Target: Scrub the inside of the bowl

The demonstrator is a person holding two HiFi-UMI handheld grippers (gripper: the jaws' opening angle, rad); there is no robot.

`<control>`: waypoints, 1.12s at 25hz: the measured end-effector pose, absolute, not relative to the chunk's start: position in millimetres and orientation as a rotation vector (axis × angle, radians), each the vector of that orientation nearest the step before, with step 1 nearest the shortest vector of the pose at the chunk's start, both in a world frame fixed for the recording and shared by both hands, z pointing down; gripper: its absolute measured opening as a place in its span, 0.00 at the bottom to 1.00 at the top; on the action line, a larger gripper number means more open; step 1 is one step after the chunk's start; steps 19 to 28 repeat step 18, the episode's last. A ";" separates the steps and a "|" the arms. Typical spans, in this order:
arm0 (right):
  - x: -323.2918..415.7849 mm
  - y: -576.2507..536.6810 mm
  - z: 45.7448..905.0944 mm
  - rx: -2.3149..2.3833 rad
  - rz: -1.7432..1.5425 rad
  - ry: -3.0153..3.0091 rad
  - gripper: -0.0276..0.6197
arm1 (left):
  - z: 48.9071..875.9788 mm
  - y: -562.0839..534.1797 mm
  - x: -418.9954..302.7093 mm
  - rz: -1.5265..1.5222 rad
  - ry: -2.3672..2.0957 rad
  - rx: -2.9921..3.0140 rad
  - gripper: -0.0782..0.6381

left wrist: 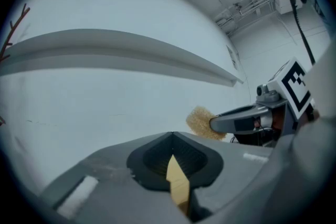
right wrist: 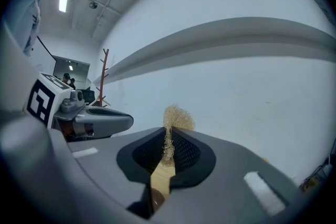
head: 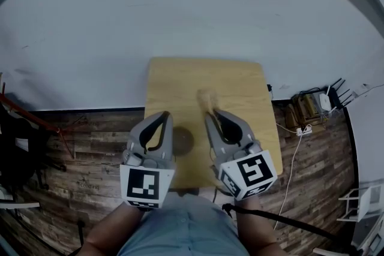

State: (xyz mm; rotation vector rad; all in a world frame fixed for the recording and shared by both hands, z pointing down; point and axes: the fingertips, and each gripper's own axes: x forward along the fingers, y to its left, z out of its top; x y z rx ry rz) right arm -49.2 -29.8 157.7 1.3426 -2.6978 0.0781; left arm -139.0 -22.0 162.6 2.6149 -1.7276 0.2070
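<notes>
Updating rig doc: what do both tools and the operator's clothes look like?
The left tool and right tool are grey, with black-lined curved jaws. Each carries a white cube with black square markers. Black cable at right. Light blue shirt.

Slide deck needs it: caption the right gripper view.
Right gripper pinching a straw-coloured scrubber, left gripper alongside, white wall beyond.

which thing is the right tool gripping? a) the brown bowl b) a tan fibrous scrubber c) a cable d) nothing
B: in the right gripper view the right tool is shut on the tan fibrous scrubber, whose tuft pokes out past the tips.
</notes>
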 end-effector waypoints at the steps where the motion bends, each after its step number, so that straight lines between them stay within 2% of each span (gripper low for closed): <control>1: -49.8 -29.5 157.2 1.346 0.075 -2.696 0.08 | 162.1 -22.8 -139.9 0.211 -1.732 2.626 0.14; 28: -52.8 -25.9 168.3 1.352 0.107 -2.673 0.08 | 175.7 -21.0 -136.9 0.202 -1.680 2.587 0.14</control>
